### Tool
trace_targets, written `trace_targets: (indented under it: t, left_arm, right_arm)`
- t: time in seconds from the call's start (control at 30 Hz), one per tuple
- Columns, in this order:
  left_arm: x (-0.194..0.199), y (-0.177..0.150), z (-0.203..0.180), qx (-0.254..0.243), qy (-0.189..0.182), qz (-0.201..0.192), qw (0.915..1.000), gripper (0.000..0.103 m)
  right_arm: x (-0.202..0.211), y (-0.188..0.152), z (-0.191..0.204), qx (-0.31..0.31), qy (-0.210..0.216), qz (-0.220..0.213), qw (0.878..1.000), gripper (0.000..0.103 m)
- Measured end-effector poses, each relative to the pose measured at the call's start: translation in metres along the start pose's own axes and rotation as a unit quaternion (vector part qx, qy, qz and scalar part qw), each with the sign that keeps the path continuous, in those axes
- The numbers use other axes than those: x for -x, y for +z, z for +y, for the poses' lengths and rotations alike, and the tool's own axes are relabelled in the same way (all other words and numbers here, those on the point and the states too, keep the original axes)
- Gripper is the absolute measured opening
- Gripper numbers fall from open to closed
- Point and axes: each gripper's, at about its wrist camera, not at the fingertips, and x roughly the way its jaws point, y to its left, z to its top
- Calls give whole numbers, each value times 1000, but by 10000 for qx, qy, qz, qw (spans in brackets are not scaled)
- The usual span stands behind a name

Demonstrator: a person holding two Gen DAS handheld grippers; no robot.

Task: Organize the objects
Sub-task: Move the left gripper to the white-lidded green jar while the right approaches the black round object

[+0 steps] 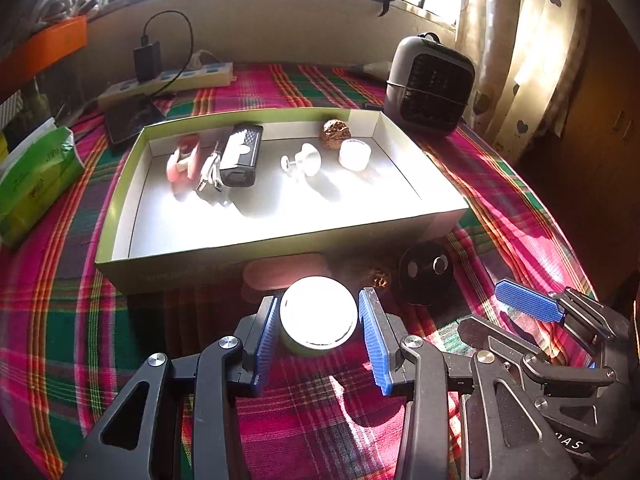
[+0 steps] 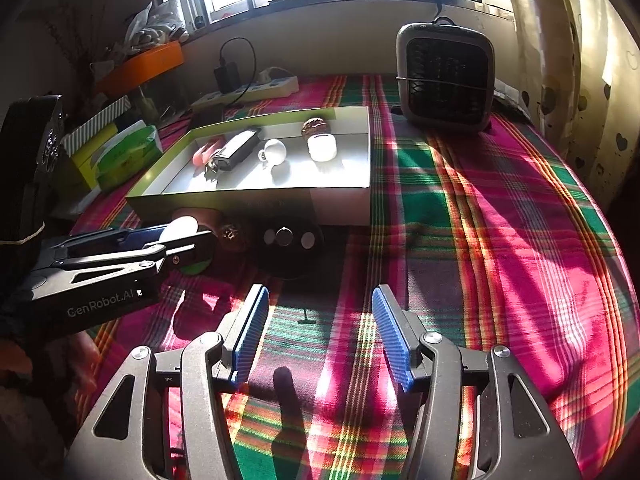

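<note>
1. Round white-lidded jar point(image 1: 318, 314) sits on the plaid cloth point(image 1: 500, 200) just in front of the box, bright under the sun, with a green base showing below the lid.
2. Left gripper point(image 1: 318, 334) is right on it: blue pads point(image 1: 267, 340) flank the jar on both sides, the jaws a little wider than the lid. Whether the pads actually touch the jar cannot be told from either view.
3. Behind the jar, a pink oblong object point(image 1: 286, 272) lies against the box's front wall, and next to it a small brown lumpy piece point(image 1: 378, 278), then a black round gadget point(image 1: 426, 274) with pale buttons.
4. Shallow green-rimmed box point(image 1: 120, 216) holds, left to right: a pink item point(image 1: 184, 160), a bundle of white cable point(image 1: 210, 170), a black device point(image 1: 242, 156), a white stemmed piece point(image 1: 304, 162), a brown walnut-like lump point(image 1: 335, 133) and a white cup-shaped container point(image 1: 354, 155).
5. Right gripper point(image 2: 324, 334) hangs over bare cloth, well apart from the jar, its jaws wide apart with nothing between them.
6. Far side of the desk: a green tissue pack point(image 1: 34, 184) at the left, a power strip point(image 1: 172, 80) with a black charger point(image 1: 146, 60), and a dark small fan unit point(image 1: 430, 86) at the right by the curtain point(image 1: 532, 52).
</note>
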Motion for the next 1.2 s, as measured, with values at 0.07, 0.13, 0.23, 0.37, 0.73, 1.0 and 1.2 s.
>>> trace_targets:
  t: [0.07, 0.13, 0.23, 0.37, 0.73, 1.0, 1.2]
  left_arm:
    - [0, 0, 2, 69, -26, 10, 10000, 38]
    - [0, 0, 1, 54, -22, 8, 10000, 38]
    - [0, 0, 3, 85, -28, 4, 10000, 35]
    - [1, 0, 6, 165, -56, 18, 9998, 32]
    - [8, -5, 14, 209, 24, 19, 9998, 32]
    - [19, -12, 36, 341, 193, -44, 9992, 32]
    - [22, -15, 52, 480, 273, -67, 9984, 32]
  right_arm:
    - [-1, 1, 0, 7, 4, 21, 10000, 55]
    - [-2, 1, 1, 20, 11, 36, 10000, 55]
    - [-3, 1, 2, 42, 10, 54, 10000, 55]
    - [-3, 1, 2, 44, -5, 60, 10000, 55]
    - [-5, 2, 6, 55, -117, 91, 9999, 55]
    - [-16, 11, 11, 0, -131, 150, 9998, 55]
    - [-25, 21, 14, -17, -183, 174, 9997, 55]
